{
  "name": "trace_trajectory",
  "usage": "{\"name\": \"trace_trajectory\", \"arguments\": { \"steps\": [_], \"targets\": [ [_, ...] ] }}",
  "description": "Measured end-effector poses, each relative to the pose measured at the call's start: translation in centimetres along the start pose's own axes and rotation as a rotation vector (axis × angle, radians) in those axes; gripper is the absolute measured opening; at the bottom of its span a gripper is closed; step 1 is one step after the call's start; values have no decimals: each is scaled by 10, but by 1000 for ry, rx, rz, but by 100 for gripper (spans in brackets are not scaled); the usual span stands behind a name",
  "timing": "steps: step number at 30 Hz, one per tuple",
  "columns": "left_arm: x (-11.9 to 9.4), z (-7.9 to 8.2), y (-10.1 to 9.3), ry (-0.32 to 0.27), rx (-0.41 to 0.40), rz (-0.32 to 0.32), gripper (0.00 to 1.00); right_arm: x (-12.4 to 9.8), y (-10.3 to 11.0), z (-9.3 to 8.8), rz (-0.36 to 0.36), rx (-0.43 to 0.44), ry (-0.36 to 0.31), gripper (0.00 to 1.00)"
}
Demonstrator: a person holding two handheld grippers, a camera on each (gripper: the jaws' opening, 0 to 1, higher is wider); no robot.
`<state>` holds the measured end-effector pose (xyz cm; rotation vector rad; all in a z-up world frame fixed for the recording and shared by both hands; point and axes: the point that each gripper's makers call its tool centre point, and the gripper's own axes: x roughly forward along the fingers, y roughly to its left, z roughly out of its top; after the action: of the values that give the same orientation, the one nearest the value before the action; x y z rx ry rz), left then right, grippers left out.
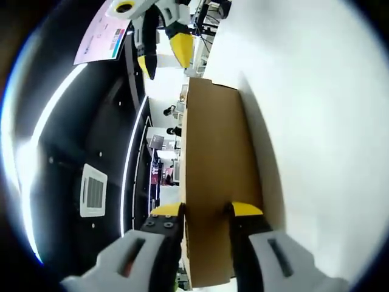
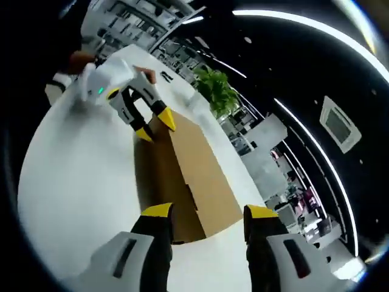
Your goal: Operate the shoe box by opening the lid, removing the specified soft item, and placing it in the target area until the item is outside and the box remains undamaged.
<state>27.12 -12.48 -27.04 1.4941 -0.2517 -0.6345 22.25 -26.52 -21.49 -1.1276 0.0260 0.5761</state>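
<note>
The shoe box [image 1: 216, 182] looks like plain brown cardboard, matt and smooth, unprinted, with crisp folded edges. The surface [image 1: 316, 121] under it is white, smooth and matt with a faint sheen. The left hand-held gripper [image 1: 206, 213] has yellow jaw tips of a matt rubbery or plastic look on black, with grey, slightly glossy plastic housings; the right hand-held gripper [image 2: 206, 216] looks the same.

A white table [image 2: 79, 182], a leafy green plant [image 2: 216, 90] beyond
</note>
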Motion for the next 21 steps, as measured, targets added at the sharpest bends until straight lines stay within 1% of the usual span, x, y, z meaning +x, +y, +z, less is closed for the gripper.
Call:
{"name": "trace_trajectory", "arguments": {
  "steps": [1, 3, 4, 5, 6, 7, 8, 9, 10, 11, 12, 13, 14, 16, 17, 18, 19, 20, 21],
  "targets": [
    [0, 0, 0, -2, -1, -1, 29, 0, 0, 5, -10, -6, -20, 56],
    [0, 0, 0, -5, -2, 0, 29, 4, 5, 13, -10, 22, -45, 69],
    [0, 0, 0, -7, 0, 2, 29, 7, 7, 12, -19, 3, -33, 76],
    [0, 0, 0, -7, 0, 3, 29, 9, 5, 10, -40, -47, -8, 79],
    [0, 0, 0, -6, -1, 5, 29, 13, 6, 8, -60, -116, 14, 76],
    [0, 0, 0, -4, -3, 6, 29, 15, 6, 6, -73, -134, 24, 72],
    [0, 0, 0, -2, -4, 7, 29, 18, 9, 5, -77, -122, 26, 69],
    [1, 1, -1, -1, -3, 9, 29, 22, 15, 7, -68, -54, 3, 70],
    [1, 1, -1, 0, -3, 10, 29, 27, 18, 8, -69, -62, -2, 70],
    [1, 1, -1, 0, -2, 11, 29, 29, 19, 9, -81, -81, 4, 70],
    [1, 1, -1, 0, -1, 12, 29, 31, 16, 8, -113, -153, 37, 70],
    [0, 1, -1, 2, 2, 13, 29, 33, 16, 9, -122, -193, 51, 70],
    [0, 1, -1, 4, 8, 13, 29, 36, 18, 11, -125, -216, 51, 70],
    [0, 1, -1, 5, 5, 10, 29, 40, 21, 17, -129, -232, 36, 67],
    [0, 1, -1, 4, 4, 10, 29, 41, 20, 15, -144, -261, 59, 65],
    [0, 1, 0, 2, 4, 10, 29, 43, 20, 14, -149, -278, 75, 65],
    [0, 1, 0, 2, 4, 11, 29, 45, 22, 13, -145, -273, 77, 67],
    [0, 1, 0, 2, 5, 11, 29, 47, 23, 12, -145, -267, 77, 72],
    [0, 1, 0, 2, 6, 11, 29, 47, 22, 14, -155, -242, 58, 75]
  ]
}}
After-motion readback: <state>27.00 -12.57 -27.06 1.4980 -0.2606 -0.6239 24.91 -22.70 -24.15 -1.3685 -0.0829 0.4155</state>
